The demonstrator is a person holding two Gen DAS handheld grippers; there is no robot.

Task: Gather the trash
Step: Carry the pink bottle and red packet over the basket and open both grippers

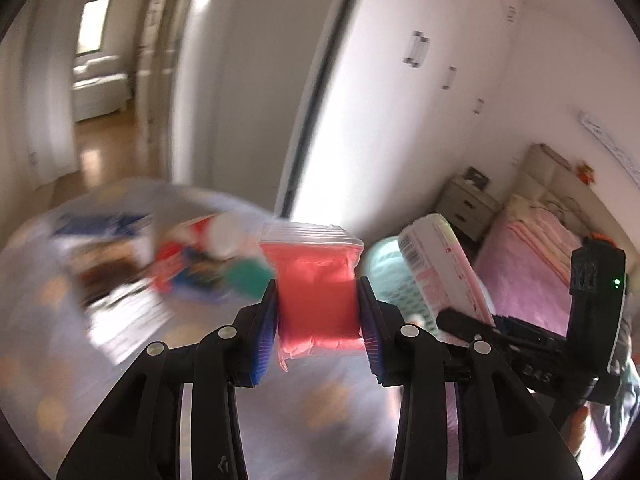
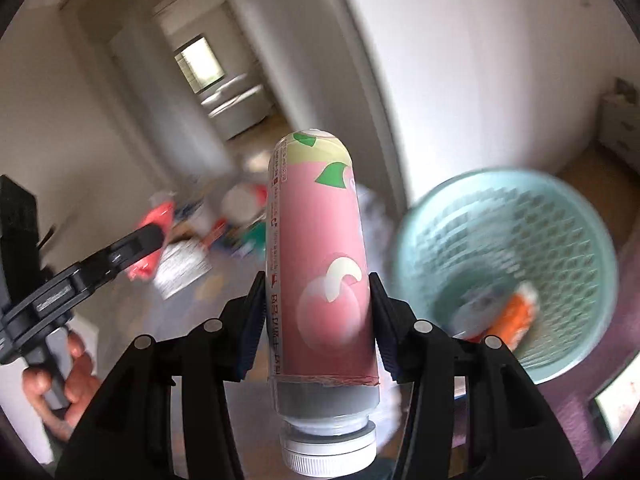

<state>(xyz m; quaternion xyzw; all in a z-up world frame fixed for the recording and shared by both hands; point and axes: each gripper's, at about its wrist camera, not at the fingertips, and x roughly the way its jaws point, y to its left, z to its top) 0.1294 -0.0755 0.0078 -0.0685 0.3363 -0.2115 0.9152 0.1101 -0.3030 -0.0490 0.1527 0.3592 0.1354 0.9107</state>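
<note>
Pink-labelled bottle (image 2: pixel 320 256) clamped cap-down in right gripper (image 2: pixel 318 320), mint mesh basket (image 2: pixel 560 224) at its 3 o'clock. Left gripper (image 1: pixel 318 316) clamps a red zip pouch (image 1: pixel 316 284); blurred litter (image 1: pixel 192 256) at 10 o'clock.

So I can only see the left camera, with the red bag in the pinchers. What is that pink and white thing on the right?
Observer: It is a pink bottle with a white cap, and the right gripper is shut on it, cap end nearest the camera.
Operator: Is there a bin for it?
Observer: Yes, a pale green basket shows to the right of the bottle.
Operator: Is the basket empty?
Observer: No, something orange and white lies inside; it is too blurred to name.
Operator: Can you see my red bag from there?
Observer: Yes, the red bag sits in the left gripper at the left edge.
</note>
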